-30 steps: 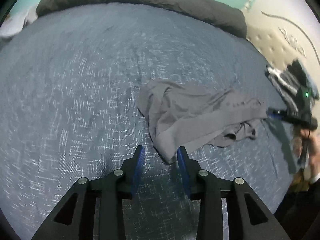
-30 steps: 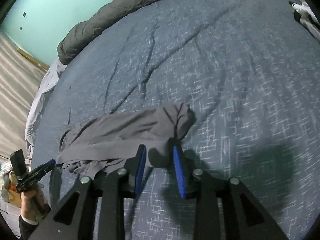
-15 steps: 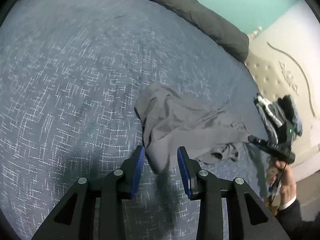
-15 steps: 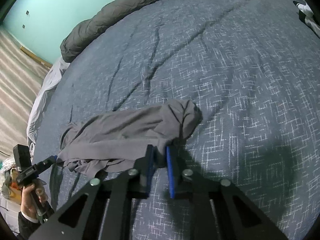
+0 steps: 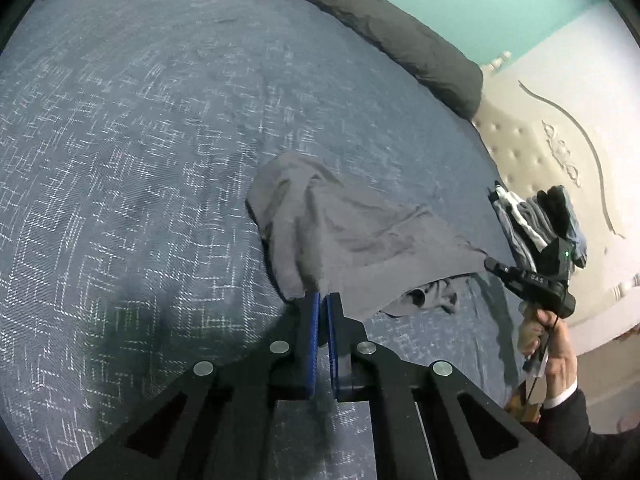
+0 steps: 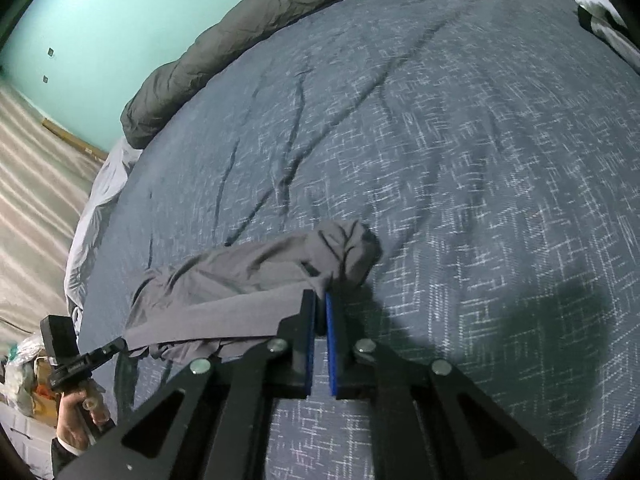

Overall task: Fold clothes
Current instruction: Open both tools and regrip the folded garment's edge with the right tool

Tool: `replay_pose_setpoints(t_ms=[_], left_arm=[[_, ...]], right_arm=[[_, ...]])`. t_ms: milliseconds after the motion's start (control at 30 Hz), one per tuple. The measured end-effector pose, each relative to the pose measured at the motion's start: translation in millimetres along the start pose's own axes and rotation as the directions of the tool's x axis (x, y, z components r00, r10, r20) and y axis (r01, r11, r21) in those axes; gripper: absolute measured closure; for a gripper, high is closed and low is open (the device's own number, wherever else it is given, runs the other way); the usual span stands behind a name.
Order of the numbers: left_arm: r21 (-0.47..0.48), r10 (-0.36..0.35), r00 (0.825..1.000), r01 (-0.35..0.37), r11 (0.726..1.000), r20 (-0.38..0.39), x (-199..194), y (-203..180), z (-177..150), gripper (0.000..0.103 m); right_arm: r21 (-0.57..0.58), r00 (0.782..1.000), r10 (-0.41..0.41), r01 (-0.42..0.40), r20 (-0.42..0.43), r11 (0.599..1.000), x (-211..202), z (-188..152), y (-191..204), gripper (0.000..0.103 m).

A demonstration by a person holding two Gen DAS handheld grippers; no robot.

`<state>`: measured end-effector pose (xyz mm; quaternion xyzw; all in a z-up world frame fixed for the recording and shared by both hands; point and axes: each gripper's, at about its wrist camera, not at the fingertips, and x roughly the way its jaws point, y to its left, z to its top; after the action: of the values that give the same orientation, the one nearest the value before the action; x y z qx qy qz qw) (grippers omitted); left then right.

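Note:
A crumpled grey garment (image 5: 352, 236) lies on the blue patterned bedspread (image 5: 140, 140). My left gripper (image 5: 322, 298) is shut on its near edge. In the left wrist view my right gripper (image 5: 490, 263) pinches the garment's far right corner, and the edge between the two is lifted and taut. In the right wrist view the garment (image 6: 248, 280) stretches left from my right gripper (image 6: 321, 296), which is shut on a bunched corner. My left gripper (image 6: 122, 344) holds the opposite corner at the left there.
A dark grey duvet roll (image 5: 380, 32) lies along the far edge of the bed. A stack of folded clothes (image 5: 536, 220) sits by the cream headboard (image 5: 560, 148). A teal wall (image 6: 112, 20) and striped floor (image 6: 28, 208) lie beyond the bed.
Both grippers closed on the garment: the right one first, the left one in the last half second. The garment's near edge is now lifted and stretched between them.

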<state>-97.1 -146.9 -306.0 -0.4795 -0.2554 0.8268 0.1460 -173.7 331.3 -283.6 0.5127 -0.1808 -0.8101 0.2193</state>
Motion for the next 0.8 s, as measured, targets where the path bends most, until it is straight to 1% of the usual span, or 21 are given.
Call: replay_pose_setpoints(t_ms=[67, 167, 300, 333, 367, 400, 433, 467, 567, 733, 800], left_arm=[[0.009, 0.016, 1.000, -0.016, 1.000, -0.012, -2, 0, -2, 0.099], [-0.004, 0.018, 0.999, -0.018, 1.000, -0.035, 0, 4, -4, 0.098], [-0.038, 0.030, 0.998, -0.032, 0.999, -0.061, 6, 9, -6, 0.093], [-0.040, 0.033, 0.998, -0.035, 0.999, -0.061, 7, 9, -5, 0.090], [-0.042, 0.031, 0.998, -0.034, 0.999, -0.056, 7, 8, -4, 0.080], [-0.051, 0.027, 0.999, -0.030, 0.998, -0.047, 4, 9, -4, 0.074], [-0.066, 0.022, 0.999, -0.024, 0.998, -0.037, 1, 11, -3, 0.063], [-0.077, 0.018, 0.999, -0.021, 0.997, -0.032, 0, 14, -3, 0.059], [-0.094, 0.013, 0.999, -0.017, 0.995, -0.042, 3, 17, -4, 0.059], [-0.062, 0.021, 0.998, -0.025, 0.998, -0.062, 10, 9, -6, 0.060], [-0.045, 0.026, 0.997, -0.029, 0.999, -0.072, 13, 6, -6, 0.078]], right_arm=[[-0.001, 1.000, -0.003, 0.003, -0.004, 1.000, 2, 0, 1, 0.099], [0.002, 1.000, -0.004, 0.004, -0.011, 1.000, 4, 0, 1, 0.099], [-0.006, 1.000, -0.013, 0.013, -0.018, 1.000, 5, -1, 1, 0.099], [-0.006, 1.000, -0.013, 0.013, -0.018, 1.000, 5, -1, 1, 0.099], [-0.006, 1.000, -0.015, 0.015, -0.019, 1.000, 6, -1, 1, 0.099], [-0.005, 1.000, -0.016, 0.016, -0.020, 1.000, 7, 0, 1, 0.099], [-0.006, 1.000, -0.017, 0.017, -0.020, 1.000, 7, -1, 1, 0.099], [-0.007, 1.000, -0.018, 0.017, -0.021, 1.000, 7, -2, 1, 0.099], [-0.008, 1.000, -0.020, 0.020, -0.022, 1.000, 7, -3, 2, 0.099], [-0.014, 0.999, -0.024, 0.024, -0.021, 1.000, 9, -2, 5, 0.099], [-0.016, 0.999, -0.024, 0.023, -0.021, 1.000, 8, -2, 6, 0.099]])
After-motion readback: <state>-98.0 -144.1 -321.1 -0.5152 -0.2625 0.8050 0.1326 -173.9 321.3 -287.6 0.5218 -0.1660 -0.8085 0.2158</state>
